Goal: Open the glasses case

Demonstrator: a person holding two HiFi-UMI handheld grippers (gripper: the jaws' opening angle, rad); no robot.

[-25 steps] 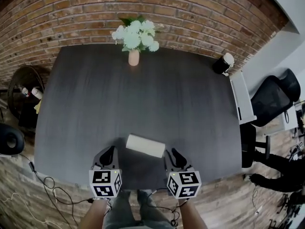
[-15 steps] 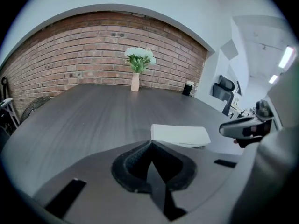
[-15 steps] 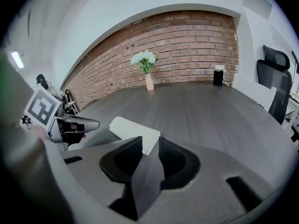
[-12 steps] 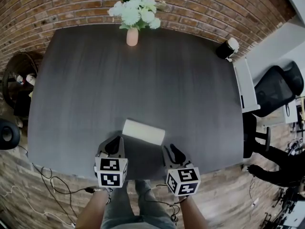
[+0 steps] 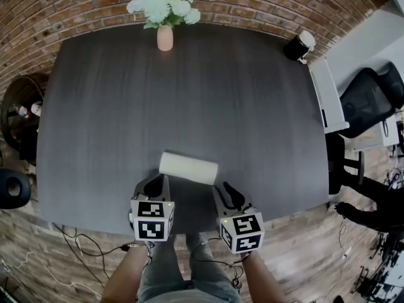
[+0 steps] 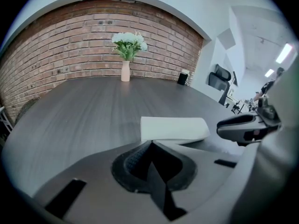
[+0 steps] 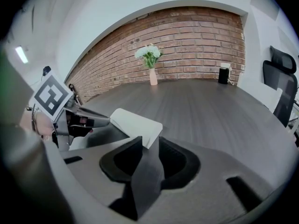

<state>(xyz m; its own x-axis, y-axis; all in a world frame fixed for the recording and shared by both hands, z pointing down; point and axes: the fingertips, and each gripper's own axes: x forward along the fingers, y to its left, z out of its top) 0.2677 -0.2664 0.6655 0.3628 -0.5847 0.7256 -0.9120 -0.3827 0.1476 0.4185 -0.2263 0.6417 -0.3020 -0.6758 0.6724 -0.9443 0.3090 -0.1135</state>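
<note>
A white glasses case (image 5: 188, 168) lies shut on the dark table (image 5: 189, 87), close to its near edge. My left gripper (image 5: 154, 185) sits just short of the case's left end, and its jaws look shut with nothing between them. In the left gripper view the case (image 6: 173, 129) lies right beyond the left gripper (image 6: 149, 143). My right gripper (image 5: 225, 193) stands open at the case's right end. In the right gripper view the near corner of the case (image 7: 135, 122) shows in the gap of the right gripper (image 7: 149, 143); no pad presses on it.
A pink vase of white flowers (image 5: 165, 36) stands at the table's far edge. A black and white cylinder (image 5: 297, 46) is at the far right corner. A black office chair (image 5: 369, 106) stands to the right, and cables (image 5: 69, 245) lie on the floor.
Both grippers have come down and forward, closer to the ends of the case. The left one has also shifted right. The case has not moved.
</note>
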